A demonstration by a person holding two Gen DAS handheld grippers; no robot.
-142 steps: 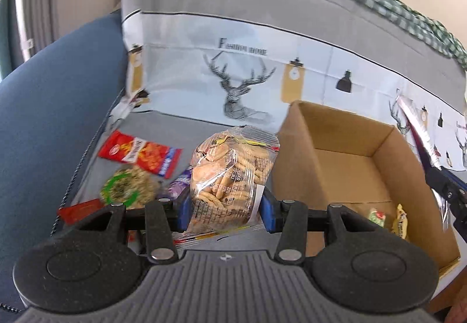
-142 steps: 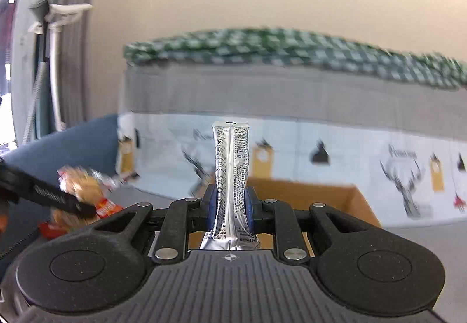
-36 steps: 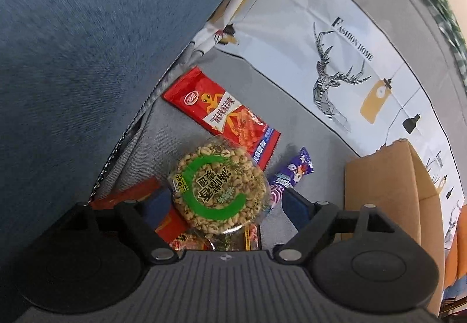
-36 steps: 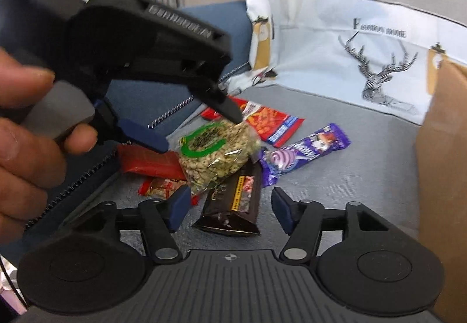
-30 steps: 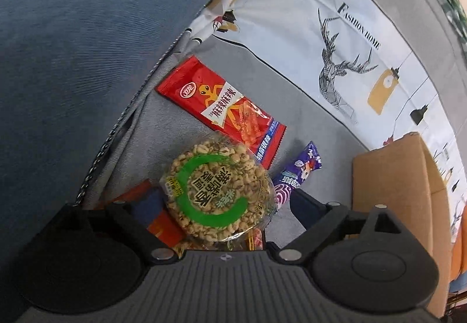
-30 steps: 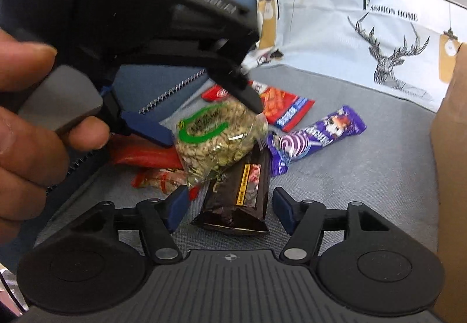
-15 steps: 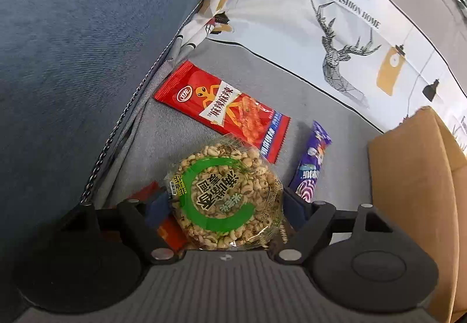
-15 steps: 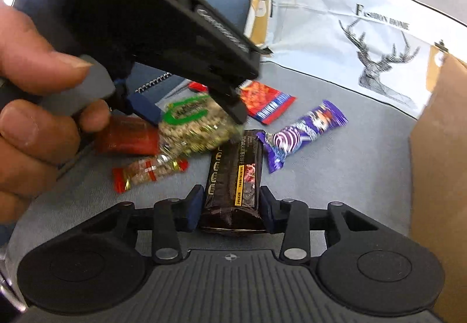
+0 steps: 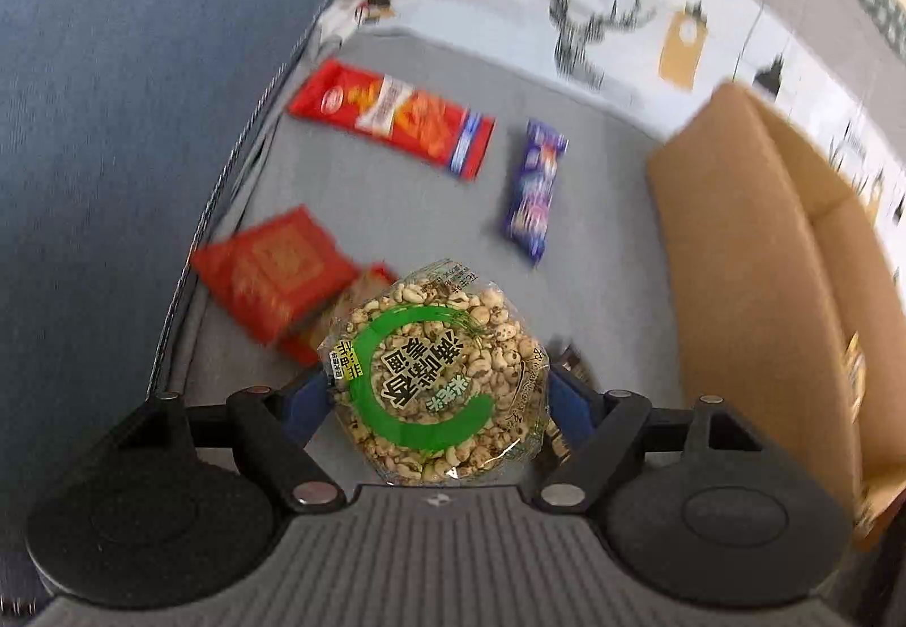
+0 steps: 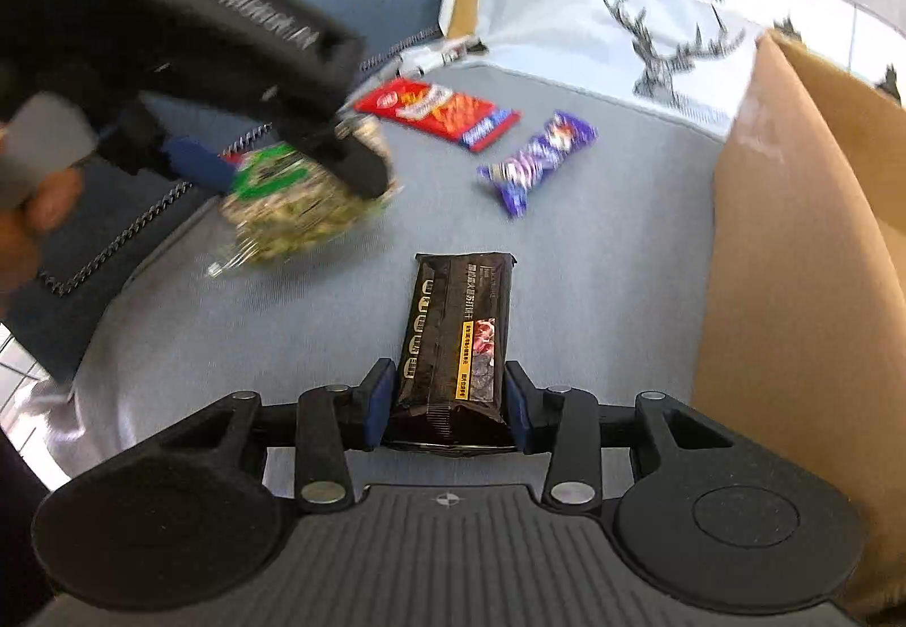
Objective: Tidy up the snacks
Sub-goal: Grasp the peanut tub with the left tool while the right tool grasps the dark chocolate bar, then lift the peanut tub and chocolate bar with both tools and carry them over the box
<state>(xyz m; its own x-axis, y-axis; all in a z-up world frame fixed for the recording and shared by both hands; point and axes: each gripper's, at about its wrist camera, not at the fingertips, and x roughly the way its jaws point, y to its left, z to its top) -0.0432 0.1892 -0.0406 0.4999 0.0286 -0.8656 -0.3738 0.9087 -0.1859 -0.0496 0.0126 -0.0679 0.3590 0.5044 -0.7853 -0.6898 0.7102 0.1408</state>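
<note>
Meanwhile the left gripper clamped a round, clear-wrapped puffed-grain cake with a green ring; the right gripper gripped a glossy black snack bar.

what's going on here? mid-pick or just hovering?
Mid-pick, both hands. The left gripper is shut on a round puffed-grain snack pack, the right gripper on a dark chocolate bar. A red packet and a purple candy bar lie on the grey cushion, beside the cardboard box.
</note>
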